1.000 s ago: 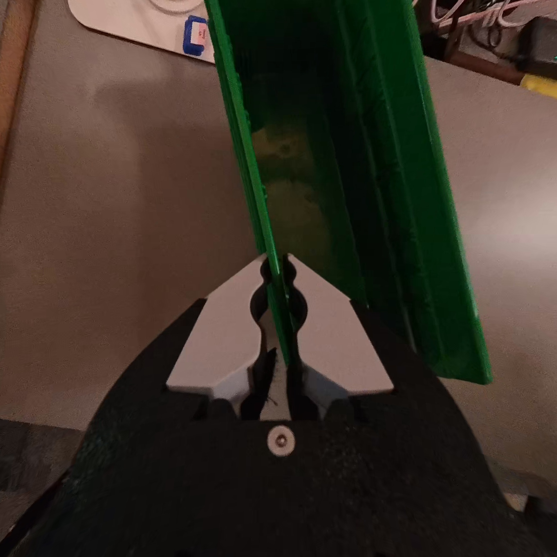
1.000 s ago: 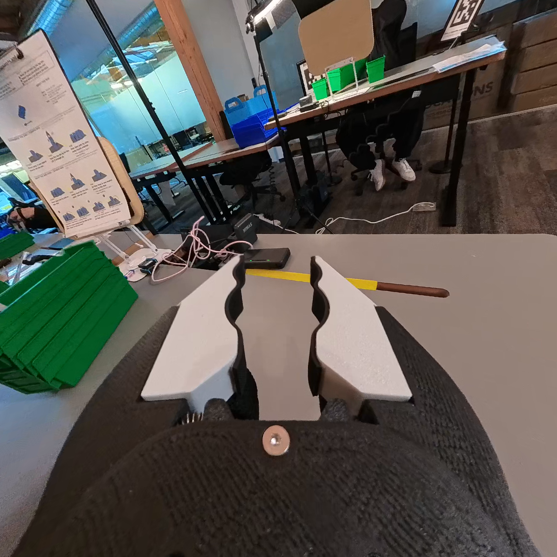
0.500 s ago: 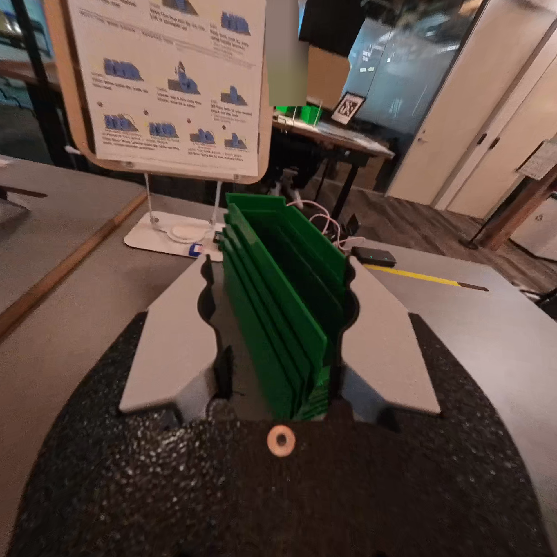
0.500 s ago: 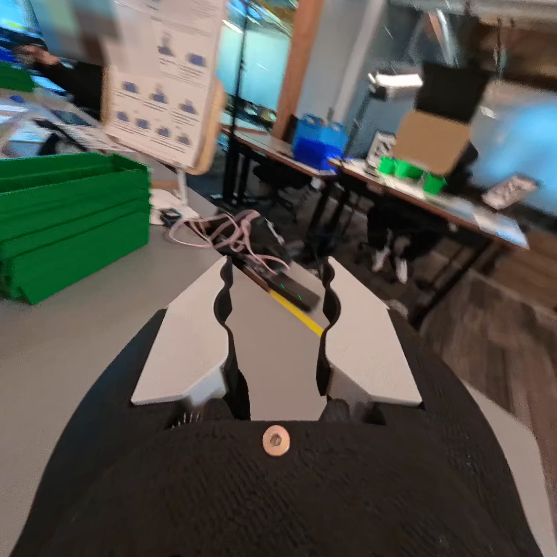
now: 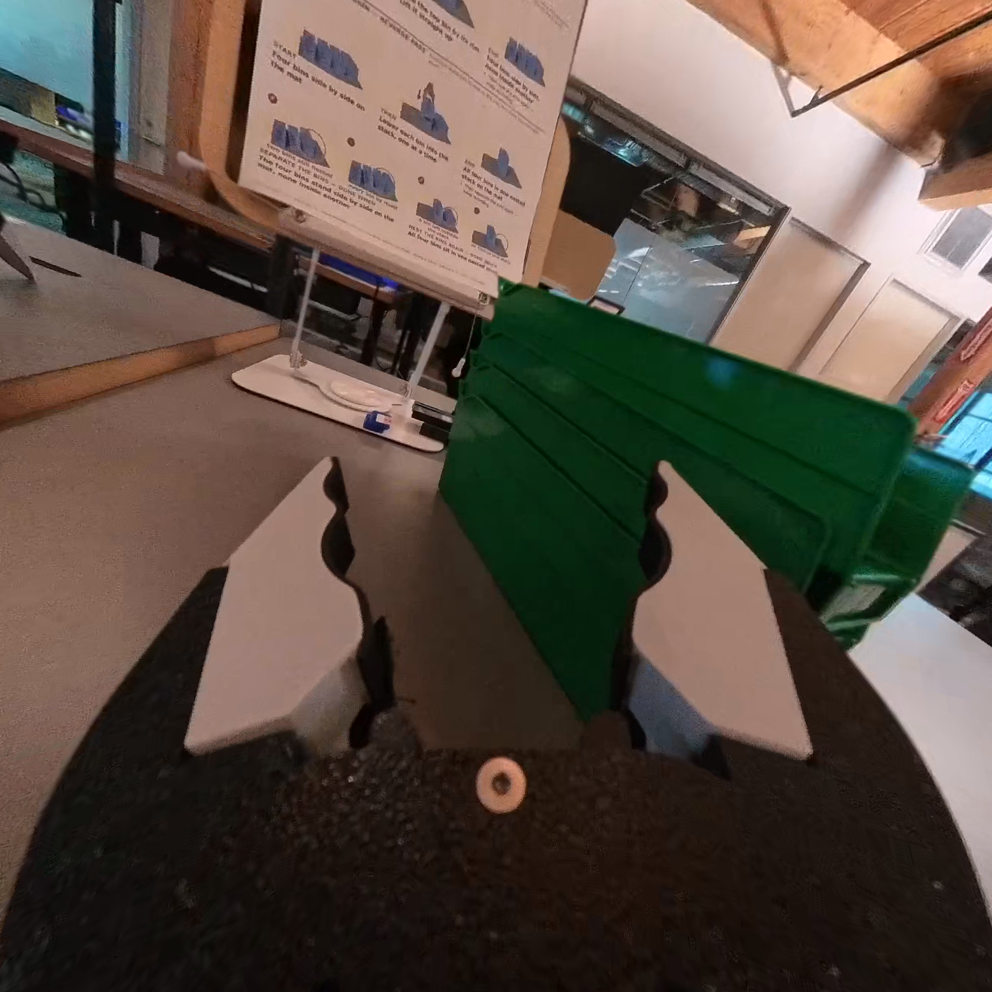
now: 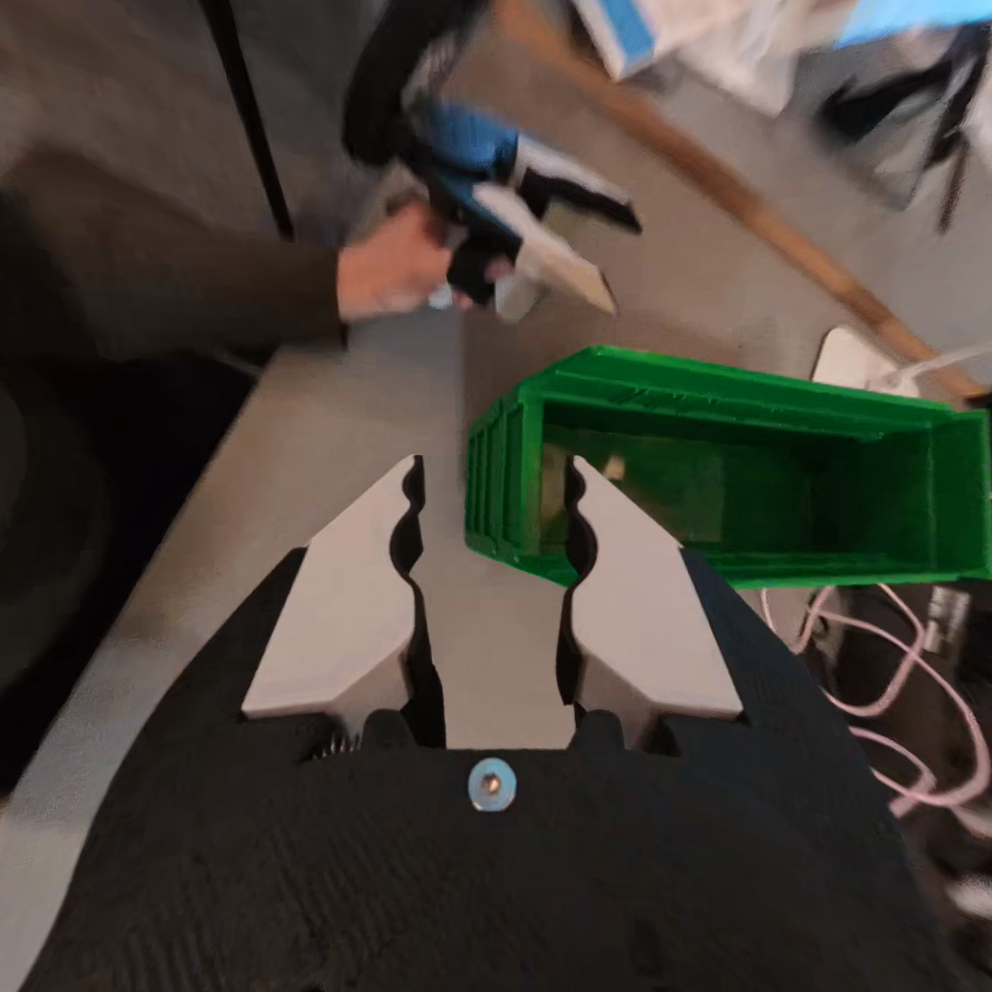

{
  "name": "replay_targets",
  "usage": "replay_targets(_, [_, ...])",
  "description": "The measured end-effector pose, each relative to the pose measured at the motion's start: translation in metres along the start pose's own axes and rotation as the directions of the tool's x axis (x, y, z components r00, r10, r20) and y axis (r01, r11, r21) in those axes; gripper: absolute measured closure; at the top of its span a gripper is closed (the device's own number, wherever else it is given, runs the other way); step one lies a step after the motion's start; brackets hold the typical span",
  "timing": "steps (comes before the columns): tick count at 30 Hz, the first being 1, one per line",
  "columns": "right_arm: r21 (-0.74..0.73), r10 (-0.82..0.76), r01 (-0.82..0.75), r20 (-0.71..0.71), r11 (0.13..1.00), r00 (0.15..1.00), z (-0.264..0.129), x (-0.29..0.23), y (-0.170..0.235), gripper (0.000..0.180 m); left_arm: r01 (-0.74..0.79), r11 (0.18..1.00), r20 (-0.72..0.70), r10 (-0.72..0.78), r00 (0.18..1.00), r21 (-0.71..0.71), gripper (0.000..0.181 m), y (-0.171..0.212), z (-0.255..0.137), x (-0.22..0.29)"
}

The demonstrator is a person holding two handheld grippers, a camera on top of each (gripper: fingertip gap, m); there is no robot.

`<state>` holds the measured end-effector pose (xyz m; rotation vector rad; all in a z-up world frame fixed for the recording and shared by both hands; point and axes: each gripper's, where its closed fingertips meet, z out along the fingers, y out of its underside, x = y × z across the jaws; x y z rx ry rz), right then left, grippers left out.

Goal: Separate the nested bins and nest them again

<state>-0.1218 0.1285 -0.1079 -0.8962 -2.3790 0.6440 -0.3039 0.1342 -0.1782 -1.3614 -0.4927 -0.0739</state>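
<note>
Grey table [image 5: 134, 510] bears one nested green bin stack [image 5: 617, 483]; both grippers gape wide, empty.

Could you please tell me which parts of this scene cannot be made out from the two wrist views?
- Left wrist view: the near end of the nested green bins is hidden behind the open left gripper; their inside is out of sight.
- Right wrist view: the stack's far end is cut off by the right edge.
- Right wrist view: motion blur smears the hand, so its grip is unclear.
- How many bins are nested: the layered rims are too blurred to count reliably.
</note>
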Motion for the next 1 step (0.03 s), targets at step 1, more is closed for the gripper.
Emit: replay_targets(1, [-0.121,-0.016,0.018,0.022,0.993,1.000,0.0130,0.0053,0.0067,0.135,0.018,1.000,0.002,-0.018,1.000,-0.005,0.071,0.0021,-0.0005,-0.0046])
